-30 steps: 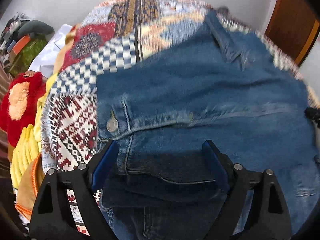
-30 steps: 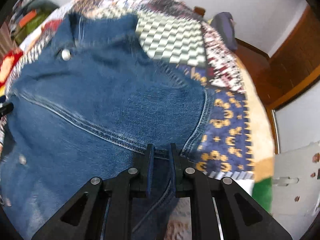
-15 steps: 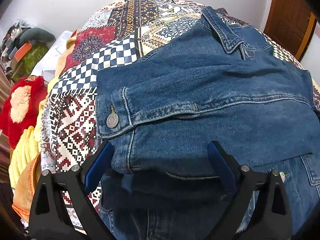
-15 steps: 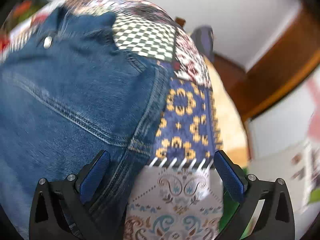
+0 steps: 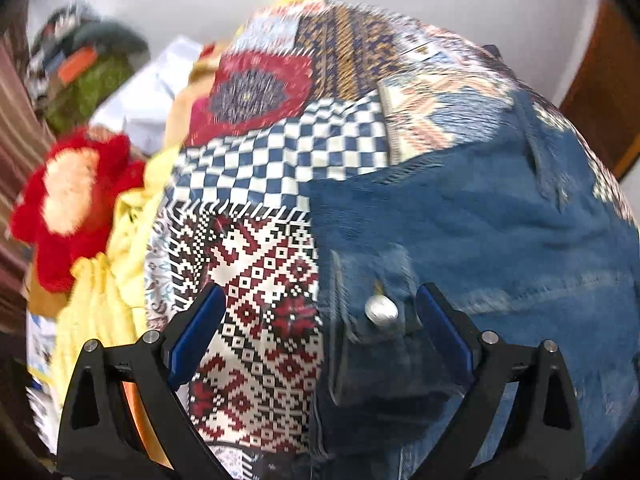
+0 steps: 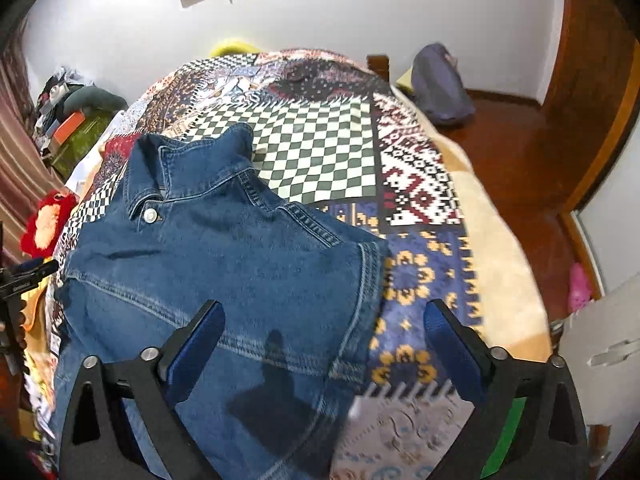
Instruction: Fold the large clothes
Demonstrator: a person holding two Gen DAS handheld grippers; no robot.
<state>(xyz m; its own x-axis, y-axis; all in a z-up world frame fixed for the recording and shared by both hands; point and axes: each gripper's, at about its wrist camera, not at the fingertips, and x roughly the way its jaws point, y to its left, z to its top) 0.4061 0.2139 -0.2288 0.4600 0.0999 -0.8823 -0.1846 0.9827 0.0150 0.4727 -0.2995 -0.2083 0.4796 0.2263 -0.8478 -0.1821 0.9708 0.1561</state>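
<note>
A blue denim jacket [image 6: 240, 264] lies on a patchwork bedspread [image 6: 320, 152], collar toward the far side, sleeves folded in. In the left wrist view the jacket [image 5: 480, 220] fills the right half, its folded cuff with a metal button [image 5: 381, 311] between my fingers. My left gripper [image 5: 320, 332] is open and empty over the jacket's left edge. My right gripper [image 6: 324, 344] is open and empty above the jacket's right edge. The left gripper's tip [image 6: 28, 274] shows at the far left of the right wrist view.
A red and cream plush [image 5: 68, 200], yellow cloth [image 5: 104, 280] and a pile of clothes [image 5: 88, 72] lie left of the bed. A grey bag [image 6: 440, 88] sits on the wooden floor at the far right. A white cabinet [image 6: 600, 360] stands at the right.
My right gripper let go of the jacket's edge, opened and pulled back and up. My left gripper stayed open and shifted left toward the cuff.
</note>
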